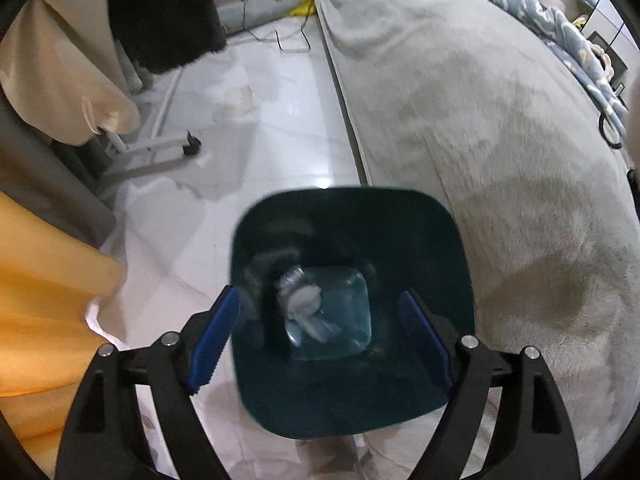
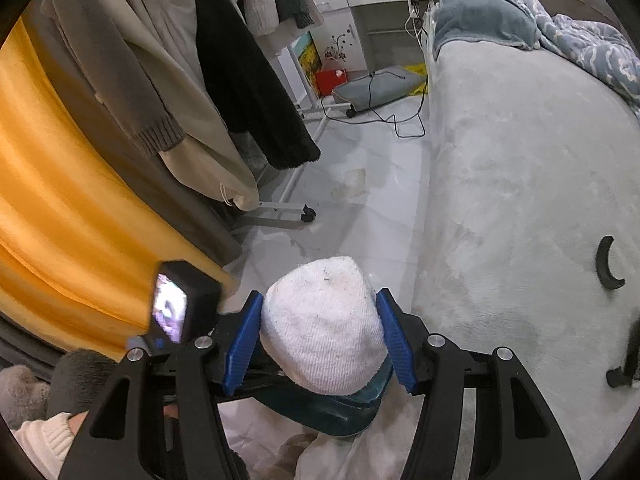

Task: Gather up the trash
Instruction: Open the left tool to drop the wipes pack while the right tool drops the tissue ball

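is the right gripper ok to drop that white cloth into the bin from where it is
Probably yes. The right gripper holds the white cloth just above the teal bin's rim, and the left gripper stands open over the same bin, perhaps crowding it.

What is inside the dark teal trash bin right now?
In the trash bin, a blurred whitish crumpled piece lies on its pale bottom. What it is, or anything beneath it, cannot be told.
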Available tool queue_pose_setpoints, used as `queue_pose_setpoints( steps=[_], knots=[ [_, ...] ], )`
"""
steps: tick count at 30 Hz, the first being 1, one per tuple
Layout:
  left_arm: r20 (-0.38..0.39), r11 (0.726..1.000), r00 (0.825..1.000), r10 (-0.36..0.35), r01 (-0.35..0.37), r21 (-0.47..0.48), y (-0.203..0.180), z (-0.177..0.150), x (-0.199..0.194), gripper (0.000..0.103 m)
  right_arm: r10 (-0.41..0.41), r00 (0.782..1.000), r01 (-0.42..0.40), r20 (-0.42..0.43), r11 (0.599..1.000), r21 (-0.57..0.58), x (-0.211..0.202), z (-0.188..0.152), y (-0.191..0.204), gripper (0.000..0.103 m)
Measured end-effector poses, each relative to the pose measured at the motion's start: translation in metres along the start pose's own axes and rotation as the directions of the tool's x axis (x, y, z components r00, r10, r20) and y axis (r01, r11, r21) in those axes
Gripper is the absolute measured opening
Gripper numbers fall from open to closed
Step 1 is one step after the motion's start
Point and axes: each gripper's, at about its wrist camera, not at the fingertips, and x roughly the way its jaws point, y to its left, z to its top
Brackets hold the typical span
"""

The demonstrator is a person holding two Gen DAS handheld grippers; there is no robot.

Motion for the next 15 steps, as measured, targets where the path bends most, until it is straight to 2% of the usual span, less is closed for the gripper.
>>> queue_pose_setpoints(
  steps=[7,15],
  knots=[
    [0.095,1.0,0.995,0.008,-0.008,-0.002,0.015,0.007,-0.031,0.075,-0.044,0.997,0.043,-0.061,0.999,-0.017,0.029,-0.006,-0.002,0.059],
    [0.2,1.0,0.98,-0.013,0.018,-0.025,0.023,0.016,-0.068,0.062,-0.082,0.986,0.077,-0.147,0.996,-0.04,0.072,-0.023,-0.006,0.059]
  ],
)
